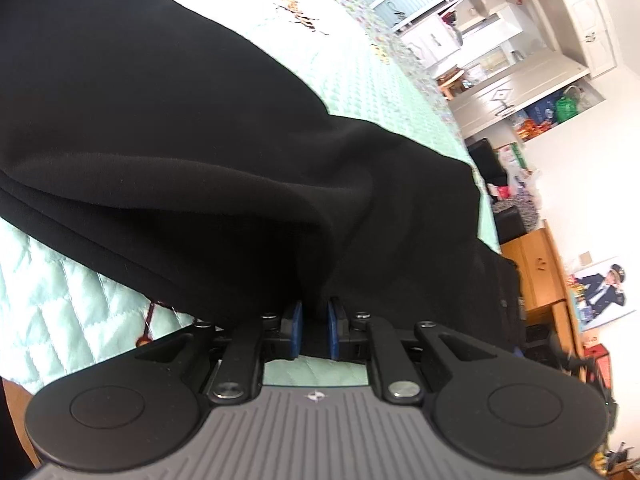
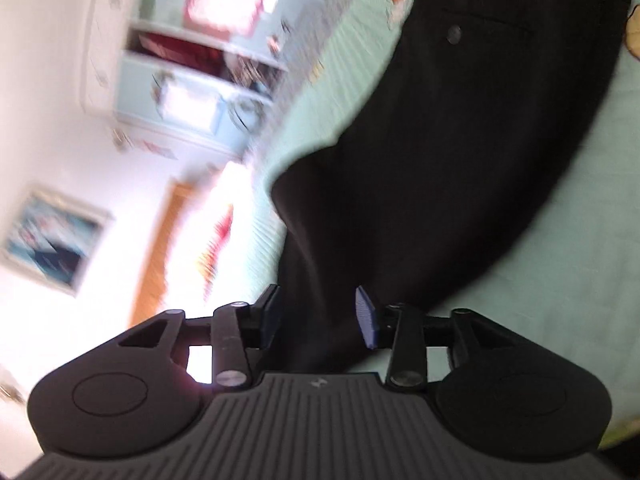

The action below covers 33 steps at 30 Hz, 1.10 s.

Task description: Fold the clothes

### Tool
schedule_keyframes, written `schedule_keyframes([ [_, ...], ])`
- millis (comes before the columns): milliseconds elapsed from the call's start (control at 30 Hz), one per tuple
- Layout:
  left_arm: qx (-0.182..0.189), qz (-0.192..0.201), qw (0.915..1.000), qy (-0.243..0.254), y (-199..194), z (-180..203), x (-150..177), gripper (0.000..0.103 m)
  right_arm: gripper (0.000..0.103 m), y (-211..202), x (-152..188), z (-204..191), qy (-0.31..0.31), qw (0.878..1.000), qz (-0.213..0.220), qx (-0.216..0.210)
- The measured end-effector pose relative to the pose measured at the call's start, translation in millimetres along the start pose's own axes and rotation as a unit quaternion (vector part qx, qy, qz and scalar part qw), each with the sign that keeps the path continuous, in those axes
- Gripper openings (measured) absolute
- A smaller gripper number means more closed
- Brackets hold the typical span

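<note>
Blue fingers [image 1: 297,330] of the left gripper [image 1: 315,330] pinched on a fold of black trousers [image 1: 180,120] low in frame, right gripper [image 2: 320,322] spread wide, trousers between its fingers, draped over the green quilt [image 1: 380,92], pocket button [image 2: 454,34] upper right.

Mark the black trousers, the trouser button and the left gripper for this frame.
black trousers [image 1: 180,120]: left wrist view, on the broad upper fabric.
trouser button [image 2: 454,35]: right wrist view, on the round button's face.
left gripper [image 1: 316,330]: left wrist view, midway between the blue-padded fingertips pinching fabric.
</note>
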State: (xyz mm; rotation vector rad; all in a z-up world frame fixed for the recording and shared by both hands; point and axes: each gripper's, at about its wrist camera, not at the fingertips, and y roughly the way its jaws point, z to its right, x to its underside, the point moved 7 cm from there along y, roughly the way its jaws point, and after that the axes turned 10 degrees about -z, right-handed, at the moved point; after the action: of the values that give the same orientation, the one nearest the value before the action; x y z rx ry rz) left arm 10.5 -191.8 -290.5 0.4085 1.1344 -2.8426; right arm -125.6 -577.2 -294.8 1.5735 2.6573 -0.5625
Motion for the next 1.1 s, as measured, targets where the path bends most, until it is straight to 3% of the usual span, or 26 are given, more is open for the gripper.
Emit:
schedule_keyframes([
  [67, 0.012, -0.004, 0.9999, 0.003, -3.7, 0.6, 1.6, 0.014, 0.063, 15.0, -2.5, -4.4, 0.015, 0.999, 0.005, -0.046],
  [133, 0.022, -0.010, 0.9997, 0.000, -7.5, -0.9, 4.6, 0.015, 0.071, 40.3, 3.4, 3.0, 0.027, 0.998, -0.012, -0.057],
  [200, 0.031, -0.013, 0.9994, -0.005, -13.6, -2.8, 7.4, 0.015, 0.069, 69.3, 29.0, 25.2, 0.059, 0.996, -0.064, -0.006],
  [233, 0.036, -0.013, 0.9992, -0.007, -17.2, -3.7, 8.5, 0.015, 0.054, 78.6, 41.1, 30.0, 0.052, 0.994, -0.092, 0.025],
  [267, 0.043, -0.011, 0.9990, -0.009, -21.7, -4.8, 8.5, 0.015, 0.049, 81.6, 48.4, 27.0, 0.036, 0.994, -0.096, 0.033],
  [367, 0.061, 0.001, 0.9982, -0.004, -37.2, -7.0, 7.6, 0.019, 0.051, 74.3, 42.9, 12.5, 0.032, 0.994, -0.097, 0.044],
  [433, 0.066, 0.013, 0.9977, -0.006, -47.3, -11.3, 5.6, 0.023, 0.051, 75.6, 38.1, -6.8, -0.003, 0.994, -0.094, 0.058],
  [500, 0.064, 0.048, 0.9966, -0.019, -63.8, -22.6, -3.3, 0.023, 0.054, 79.4, 38.1, -27.1, -0.028, 0.995, -0.089, 0.037],
  [567, 0.061, 0.082, 0.9942, -0.033, -80.6, -34.0, -12.0, 0.023, 0.068, 92.2, 34.1, -34.5, -0.033, 0.996, -0.085, 0.021],
  [633, 0.053, 0.120, 0.9901, -0.049, -98.9, -47.3, -20.9, 0.024, 0.071, 108.7, 39.4, -24.0, -0.027, 0.994, -0.094, 0.042],
  [700, 0.026, 0.167, 0.9826, -0.077, -120.9, -68.8, -29.7, 0.026, 0.066, 113.8, 45.5, -9.1, -0.027, 0.994, -0.090, 0.060],
  [833, -0.028, 0.246, 0.9586, -0.141, -160.2, -118.9, -38.0, 0.027, 0.053, 117.4, 51.8, 13.0, -0.016, 0.993, -0.082, 0.087],
  [967, -0.052, 0.279, 0.9444, -0.167, -177.7, -152.7, -47.8, 0.028, 0.050, 125.3, 52.3, 13.4, 0.009, 0.992, -0.079, 0.094],
  [1100, -0.036, 0.285, 0.9425, -0.171, -181.4, -166.3, -57.5, 0.031, 0.050, 135.0, 52.9, 7.8, 0.011, 0.991, -0.076, 0.113],
])
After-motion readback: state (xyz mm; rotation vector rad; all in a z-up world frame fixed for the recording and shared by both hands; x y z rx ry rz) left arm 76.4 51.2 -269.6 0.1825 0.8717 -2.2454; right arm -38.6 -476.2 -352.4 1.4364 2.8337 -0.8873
